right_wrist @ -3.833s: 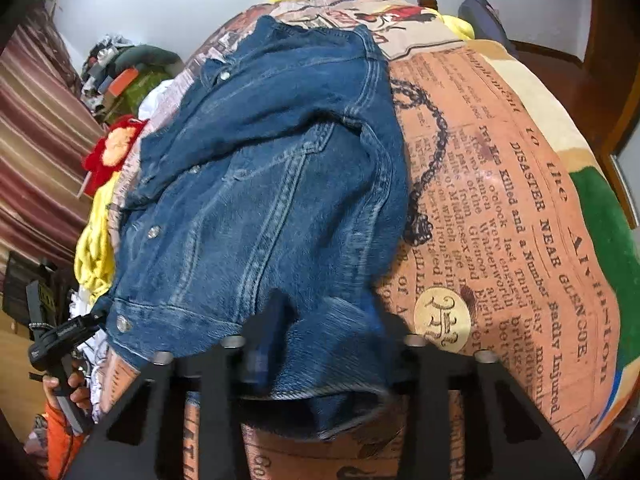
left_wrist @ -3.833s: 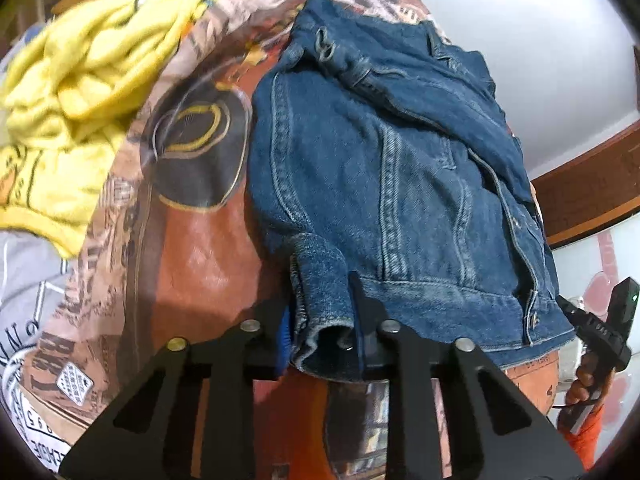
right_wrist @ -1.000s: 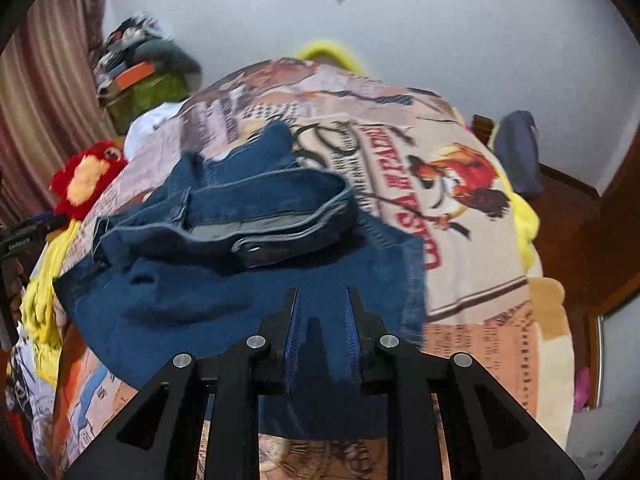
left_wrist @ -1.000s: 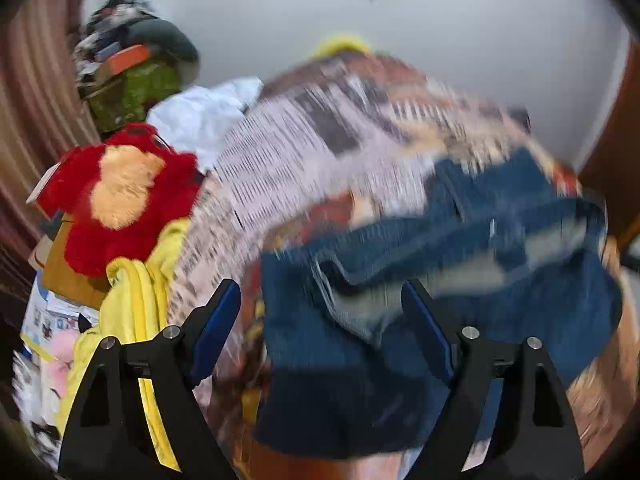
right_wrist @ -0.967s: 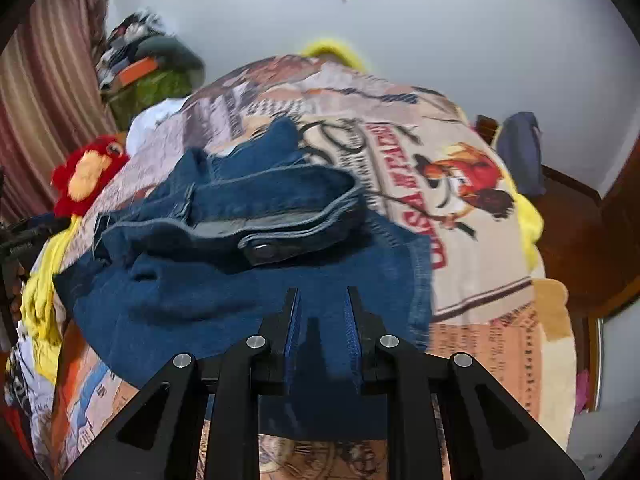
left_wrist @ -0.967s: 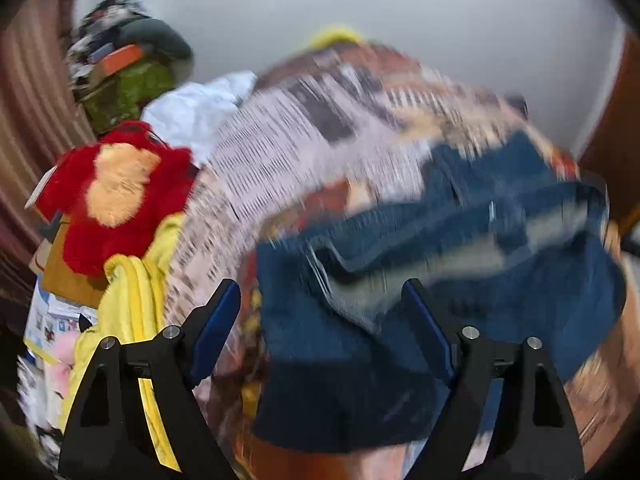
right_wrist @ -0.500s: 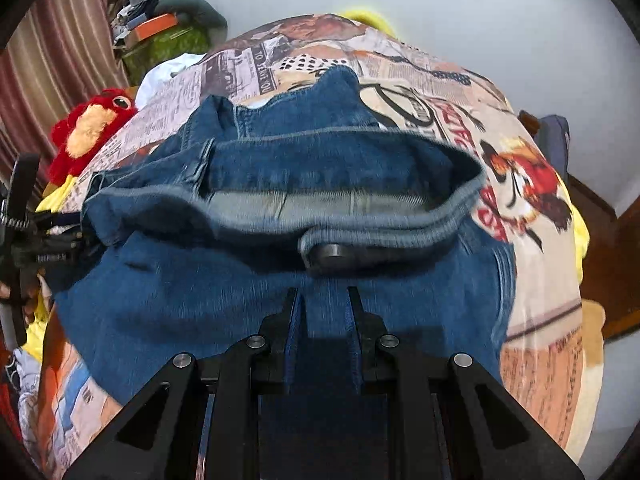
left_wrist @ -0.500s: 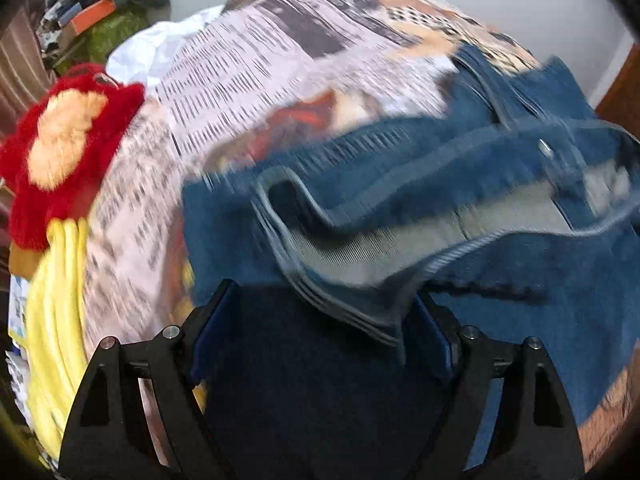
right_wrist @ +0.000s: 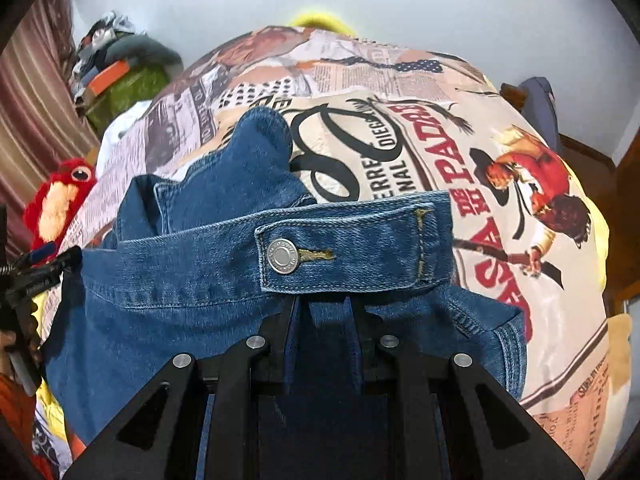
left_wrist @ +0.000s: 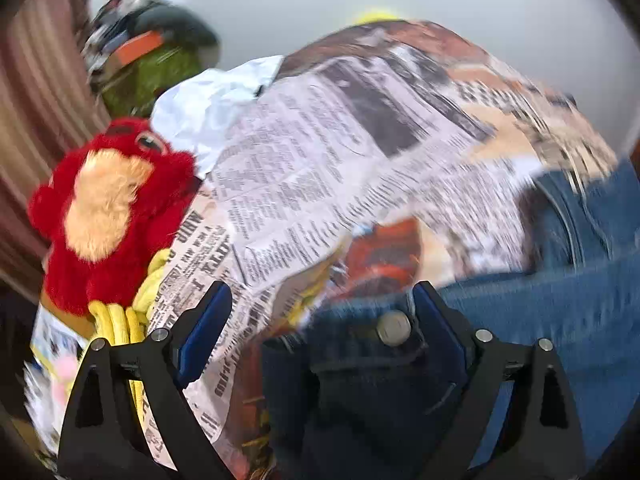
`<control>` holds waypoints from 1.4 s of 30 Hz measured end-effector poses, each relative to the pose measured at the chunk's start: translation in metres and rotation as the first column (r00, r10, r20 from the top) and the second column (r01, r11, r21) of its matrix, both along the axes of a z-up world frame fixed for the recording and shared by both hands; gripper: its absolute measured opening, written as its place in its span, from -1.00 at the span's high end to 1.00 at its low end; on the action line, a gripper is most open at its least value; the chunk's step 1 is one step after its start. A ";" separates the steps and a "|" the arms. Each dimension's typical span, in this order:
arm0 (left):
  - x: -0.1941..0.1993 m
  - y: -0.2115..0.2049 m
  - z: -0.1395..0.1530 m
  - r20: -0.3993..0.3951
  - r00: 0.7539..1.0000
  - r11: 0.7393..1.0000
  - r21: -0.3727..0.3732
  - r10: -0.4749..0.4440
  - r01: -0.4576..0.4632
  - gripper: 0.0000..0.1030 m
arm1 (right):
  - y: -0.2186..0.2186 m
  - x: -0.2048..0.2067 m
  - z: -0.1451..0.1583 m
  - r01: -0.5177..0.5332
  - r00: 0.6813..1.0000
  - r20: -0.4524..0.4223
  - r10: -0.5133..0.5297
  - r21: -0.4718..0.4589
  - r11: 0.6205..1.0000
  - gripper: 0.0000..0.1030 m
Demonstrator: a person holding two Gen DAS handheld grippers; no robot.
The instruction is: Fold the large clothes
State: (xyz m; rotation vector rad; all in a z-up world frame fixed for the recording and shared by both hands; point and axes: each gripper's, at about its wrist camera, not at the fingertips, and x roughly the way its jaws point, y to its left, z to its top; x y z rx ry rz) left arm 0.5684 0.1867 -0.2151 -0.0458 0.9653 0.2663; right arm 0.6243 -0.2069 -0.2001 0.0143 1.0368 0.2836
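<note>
Handling denim jacket (right_wrist: 192,304): heavy, stiff but floppy; right hand-held gripper (right_wrist: 322,320) clamped on hem band, left hand-held gripper (left_wrist: 320,320) jaws opening, hem corner between them unpinched.

The bedspread (right_wrist: 480,128) reads "PADRO", "DIEGO" and "NAL" in print.

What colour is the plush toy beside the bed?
Red with a pale orange patch, the plush toy shows best in the left wrist view.

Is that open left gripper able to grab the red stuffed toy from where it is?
Probably yes: the left gripper, jaws opening, holds nothing, and the red stuffed toy lies uncovered beside it, off its line.
</note>
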 end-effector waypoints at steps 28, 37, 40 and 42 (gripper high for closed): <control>-0.098 -0.051 0.039 0.038 0.975 0.970 -0.102 -0.218 0.220 -0.79 | 0.095 -0.137 0.069 -0.296 0.944 0.128 0.305 -0.082 0.952 0.67; -0.103 -0.087 -0.009 -0.058 0.956 0.954 -0.106 -0.287 0.280 -0.79 | 0.118 -0.129 0.005 -0.342 0.937 0.000 0.348 -0.198 0.919 0.67; -0.111 -0.086 -0.027 -0.070 0.952 0.953 -0.070 -0.299 0.294 -0.81 | 0.106 -0.130 0.005 -0.345 0.936 0.016 0.352 -0.166 0.924 0.67; -0.119 -0.080 -0.027 -0.048 0.958 0.957 -0.076 -0.284 0.280 -0.81 | 0.100 -0.132 0.006 -0.337 0.938 0.019 0.347 -0.199 0.920 0.67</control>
